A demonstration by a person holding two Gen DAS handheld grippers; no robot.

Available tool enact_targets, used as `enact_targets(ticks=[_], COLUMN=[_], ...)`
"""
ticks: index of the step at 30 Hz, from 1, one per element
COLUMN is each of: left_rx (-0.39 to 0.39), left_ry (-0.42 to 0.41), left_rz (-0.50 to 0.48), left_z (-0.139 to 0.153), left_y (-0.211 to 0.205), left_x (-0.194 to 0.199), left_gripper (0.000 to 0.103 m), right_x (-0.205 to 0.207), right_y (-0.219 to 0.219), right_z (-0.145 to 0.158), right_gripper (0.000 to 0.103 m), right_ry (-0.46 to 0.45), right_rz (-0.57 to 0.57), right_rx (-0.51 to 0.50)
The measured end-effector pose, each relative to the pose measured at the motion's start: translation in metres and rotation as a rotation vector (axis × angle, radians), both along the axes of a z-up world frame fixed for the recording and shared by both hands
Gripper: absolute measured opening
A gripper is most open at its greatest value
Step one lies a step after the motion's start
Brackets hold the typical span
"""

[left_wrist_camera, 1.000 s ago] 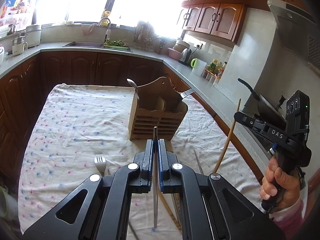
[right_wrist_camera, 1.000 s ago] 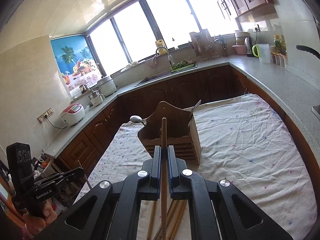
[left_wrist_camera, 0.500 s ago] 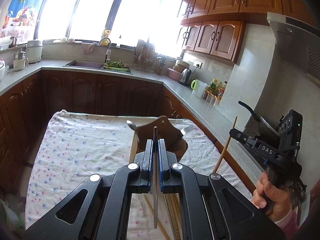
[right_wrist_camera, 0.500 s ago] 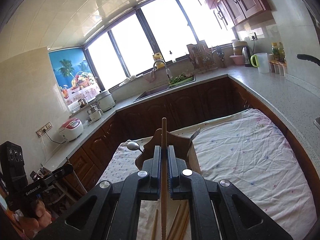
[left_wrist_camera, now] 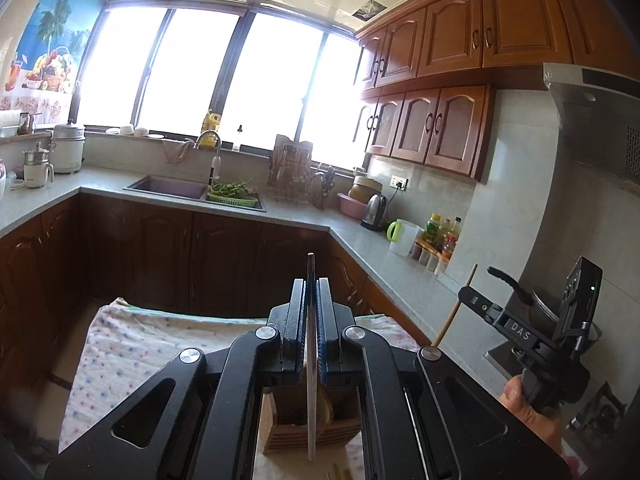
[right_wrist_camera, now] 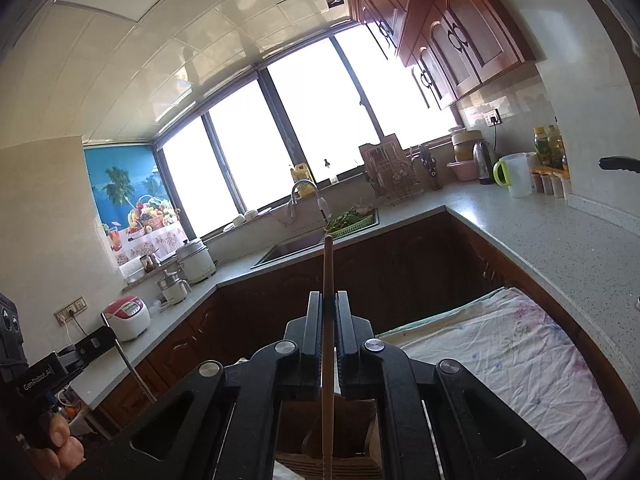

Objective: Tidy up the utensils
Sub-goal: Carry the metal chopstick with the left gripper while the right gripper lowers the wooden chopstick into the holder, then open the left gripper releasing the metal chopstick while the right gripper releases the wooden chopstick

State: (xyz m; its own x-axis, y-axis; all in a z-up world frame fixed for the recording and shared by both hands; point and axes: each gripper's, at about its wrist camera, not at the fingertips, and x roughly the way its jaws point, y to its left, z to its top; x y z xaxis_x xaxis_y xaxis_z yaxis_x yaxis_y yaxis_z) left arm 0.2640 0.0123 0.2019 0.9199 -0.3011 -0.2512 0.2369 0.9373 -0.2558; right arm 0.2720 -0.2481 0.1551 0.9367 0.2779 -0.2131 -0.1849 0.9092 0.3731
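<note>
The left gripper [left_wrist_camera: 311, 316] pinches a thin metal chopstick [left_wrist_camera: 310, 360] between its pads, the rod running straight down the centre of the frame. The right gripper [right_wrist_camera: 329, 332] is pressed shut on a wooden chopstick [right_wrist_camera: 327, 320] in the same way. Compared with a second ago, both cameras have tipped up: the table and loose cutlery that filled the lower frames then have dropped out of sight, and windows and ceiling now fill the upper halves. The wooden utensil holder [left_wrist_camera: 310, 428], earlier ahead of the fingers at mid-frame, now sits at the bottom of the frame directly under them, with each stick's lower end pointing into it. This suggests both sticks have been stood upright over the holder and are ready to be lowered or dropped in.

The left view shows the right gripper from outside at the right edge of the frame, with its wooden stick slanting up and the flowered tablecloth [left_wrist_camera: 132, 344] at lower left. The right view alone shows the left gripper at the lower left edge, the metal stick hanging below it, and the holder's slatted front [right_wrist_camera: 328, 468] at the bottom centre.
</note>
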Motion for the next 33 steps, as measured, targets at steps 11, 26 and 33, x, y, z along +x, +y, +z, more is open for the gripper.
enact_targets(ticks=[11, 26, 33], left_rx=[-0.041, -0.007, 0.005], left_ry=[-0.007, 0.090, 0.109], left_rz=[0.111, 0.097, 0.083], left_z=[-0.039, -0.117, -0.122], left_y=[-0.005, -0.020, -0.020], left_x=[0.063, 0.078, 0.079], left_gripper=[0.003, 0.004, 0.004], right_x=[0.039, 0.045, 0.047], right_y=[0.012, 0.024, 0.023], right_z=[-0.032, -0.091, -0.091], right_gripper=[0.005, 0.006, 0.006], right_ry=[-0.007, 0.083, 0.100], right_rz=[-0.042, -0.016, -0.009], right_rx=[-0.058, -0.074, -0.083])
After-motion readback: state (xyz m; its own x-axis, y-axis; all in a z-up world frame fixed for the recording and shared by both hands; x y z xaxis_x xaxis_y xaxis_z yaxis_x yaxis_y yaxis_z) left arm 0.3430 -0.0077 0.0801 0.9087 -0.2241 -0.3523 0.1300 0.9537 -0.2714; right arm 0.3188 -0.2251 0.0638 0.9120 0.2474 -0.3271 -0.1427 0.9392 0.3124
